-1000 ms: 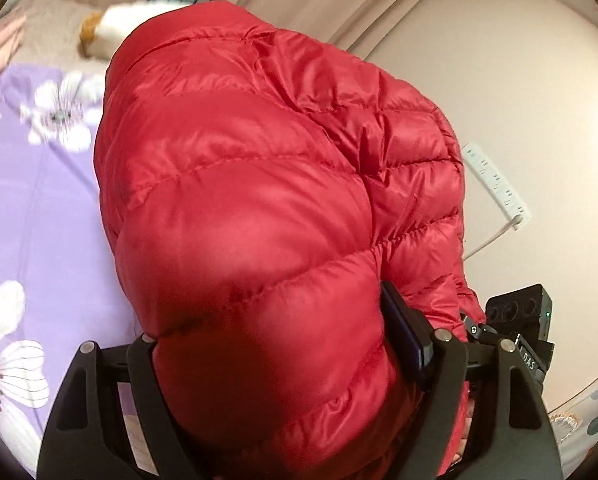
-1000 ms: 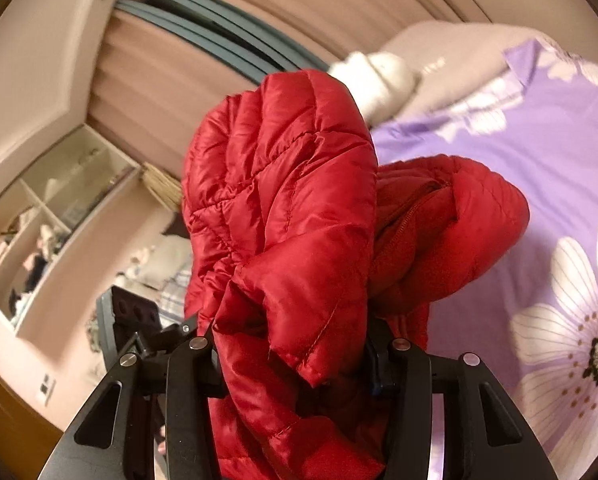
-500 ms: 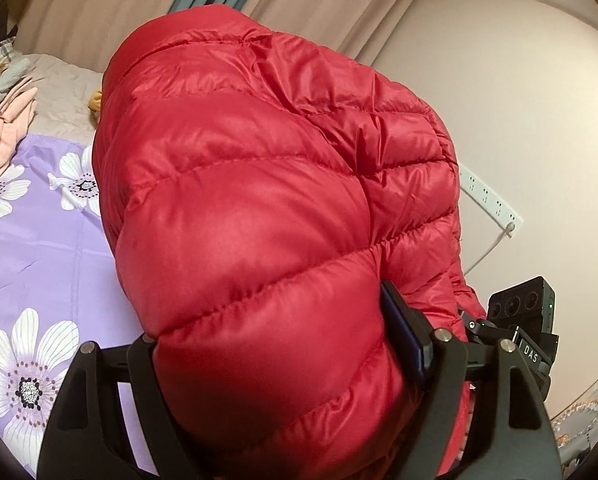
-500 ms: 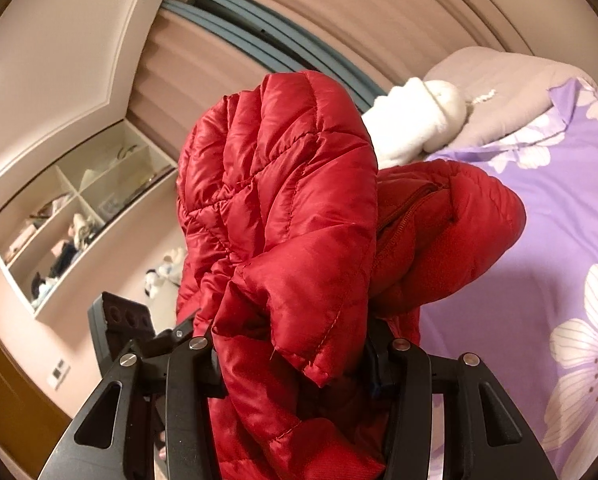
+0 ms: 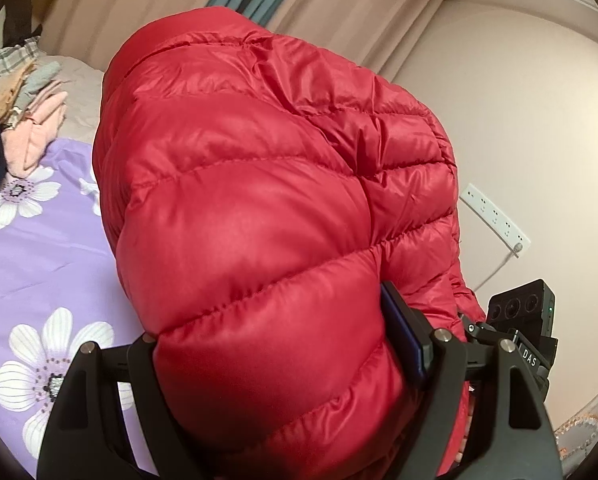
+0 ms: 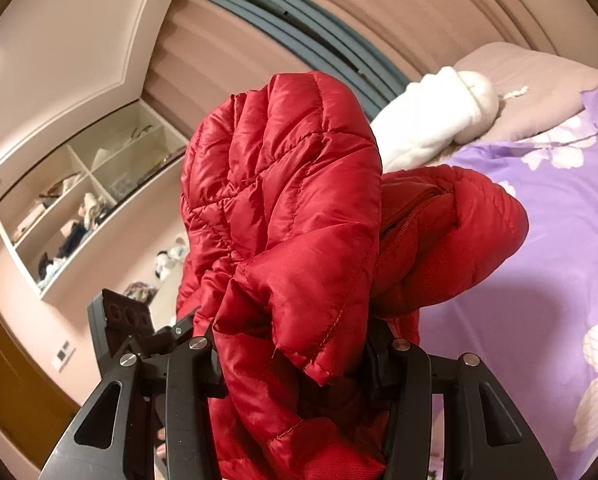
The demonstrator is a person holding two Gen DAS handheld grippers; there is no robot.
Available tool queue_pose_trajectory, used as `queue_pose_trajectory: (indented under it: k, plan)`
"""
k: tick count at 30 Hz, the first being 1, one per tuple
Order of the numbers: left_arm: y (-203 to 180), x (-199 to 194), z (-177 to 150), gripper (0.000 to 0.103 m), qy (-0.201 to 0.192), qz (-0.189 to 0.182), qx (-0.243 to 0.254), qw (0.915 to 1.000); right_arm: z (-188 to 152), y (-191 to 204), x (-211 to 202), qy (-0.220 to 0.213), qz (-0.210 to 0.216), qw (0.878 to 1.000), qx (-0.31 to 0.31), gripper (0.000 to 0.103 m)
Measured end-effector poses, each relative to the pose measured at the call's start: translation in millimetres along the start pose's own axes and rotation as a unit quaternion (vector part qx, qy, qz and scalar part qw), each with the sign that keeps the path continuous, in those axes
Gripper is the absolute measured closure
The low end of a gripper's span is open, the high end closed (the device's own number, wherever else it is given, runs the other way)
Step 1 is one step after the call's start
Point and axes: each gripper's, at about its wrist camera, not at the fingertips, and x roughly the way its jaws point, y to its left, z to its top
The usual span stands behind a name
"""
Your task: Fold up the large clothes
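the red puffer jacket (image 5: 259, 216) was held up clear above the purple flowered bedspread (image 5: 31, 256), with open bed below and a bare wall (image 5: 539, 128) close on one side. the left gripper (image 5: 283, 360) clamped a thick wad of it between widely parted jaws; the right gripper (image 6: 295, 352) pinched a thinner bunch. the jacket bulged away from both grippers; its long axis could not be told.

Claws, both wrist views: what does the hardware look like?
Both alike: the left claw and right claw have matte black plastic fingers with triangular cut-outs and silver screw heads at the pivots. A blue pad lines one left finger. Each view shows the other unit's black box with three round lenses, lettered DAS. No cables or sleeves visible.
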Motion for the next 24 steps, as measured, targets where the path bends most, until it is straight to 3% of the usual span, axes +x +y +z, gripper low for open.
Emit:
queue_pose_trajectory:
  k: [10,24]
  plan:
    - [7,-25,-9,0.023,-0.02,0.022,-0.006,0.9995,-3,6,5,0.02,0.025,0.999,-0.011,0.053]
    - [-3,-18,-14,0.023,-0.024,0.028,-0.014,0.9992,-1,13,6,0.031,0.018,0.999,-0.026,0.053]
